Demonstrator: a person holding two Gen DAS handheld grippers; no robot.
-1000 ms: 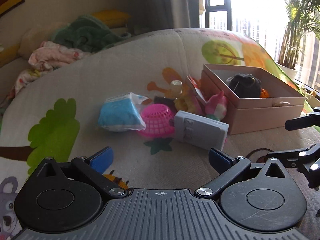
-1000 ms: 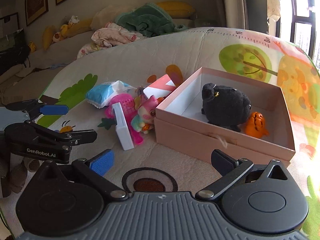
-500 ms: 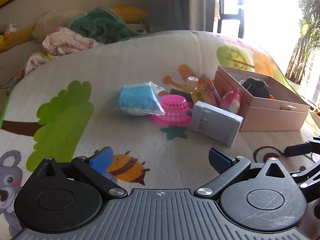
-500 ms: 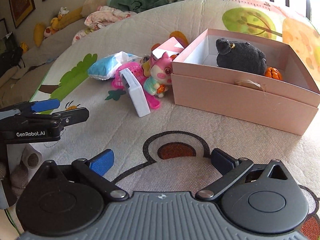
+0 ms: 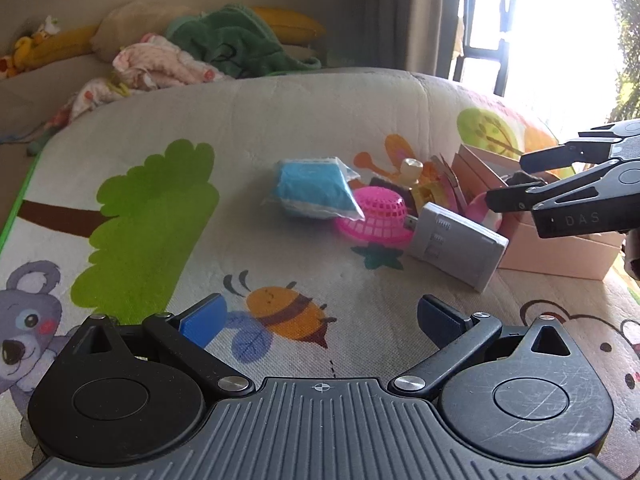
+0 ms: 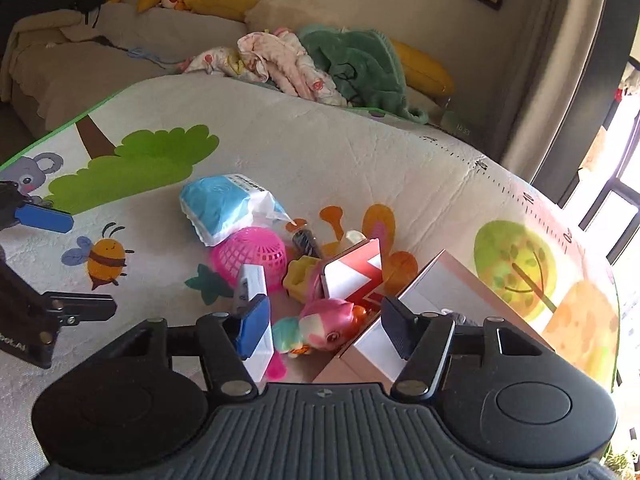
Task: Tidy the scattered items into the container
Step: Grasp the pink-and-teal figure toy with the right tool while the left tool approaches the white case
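The pink cardboard box (image 5: 560, 252) stands at the right of the play mat, also in the right wrist view (image 6: 436, 280). Beside it lie a blue tissue pack (image 6: 220, 204), a pink mesh basket (image 6: 252, 256), a grey-white flat device (image 5: 456, 246), a red-and-white carton (image 6: 354, 272), a yellow toy (image 6: 300, 278) and a pink unicorn toy (image 6: 324, 326). My right gripper (image 6: 324, 330) is open, hovering just above the unicorn toy at the box's near corner. My left gripper (image 5: 320, 322) is open and empty, low over the bee print, well short of the pile.
The printed play mat (image 5: 160, 208) spreads under everything. A sofa at the back holds a green blanket (image 6: 360, 64), baby clothes (image 6: 280, 60) and yellow cushions (image 6: 424, 66). A bright window (image 5: 560, 20) is at the right.
My right gripper has swung left and risen from in front of the box to above the unicorn toy and the pile. My left gripper has drawn back further from the pile.
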